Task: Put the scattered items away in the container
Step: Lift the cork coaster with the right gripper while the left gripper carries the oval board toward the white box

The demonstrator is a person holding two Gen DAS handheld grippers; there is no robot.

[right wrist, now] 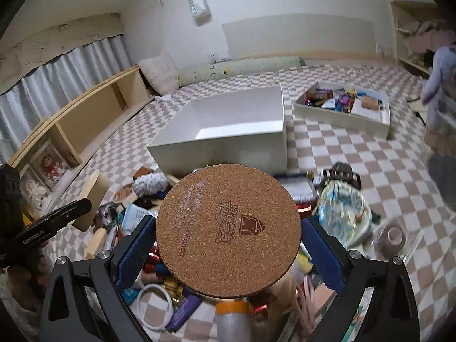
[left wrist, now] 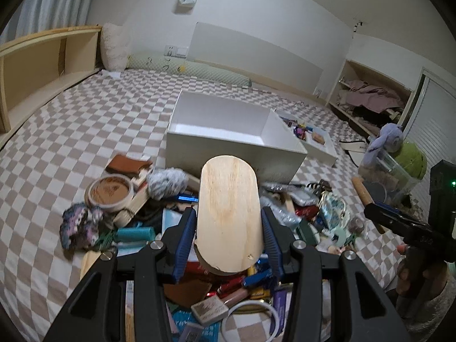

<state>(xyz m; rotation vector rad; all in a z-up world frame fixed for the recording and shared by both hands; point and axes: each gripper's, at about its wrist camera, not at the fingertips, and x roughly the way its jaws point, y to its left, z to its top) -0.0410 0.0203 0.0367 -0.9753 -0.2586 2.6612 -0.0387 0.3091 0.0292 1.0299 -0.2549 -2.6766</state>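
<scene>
Blue-padded fingers (left wrist: 185,236) of the left gripper (left wrist: 229,235) are clamped on the long edges of an oval wooden board (left wrist: 229,213), which sticks out forward above the clutter pile (left wrist: 159,199) on the checkered bedspread (left wrist: 57,131). Likewise, the right gripper (right wrist: 228,245) squeezes a round cork coaster (right wrist: 228,239) edge to edge. Both grips are on thin rims, so a tilt or a bump could let either flat piece pivot and slide back into the heap. Beyond the pile stands the white container (left wrist: 228,154), seemingly empty; its near wall is tall, and carrying too low risks catching it. A shallower tray (right wrist: 342,116) beside it already holds items, so dropping there would likely be a mistake.
</scene>
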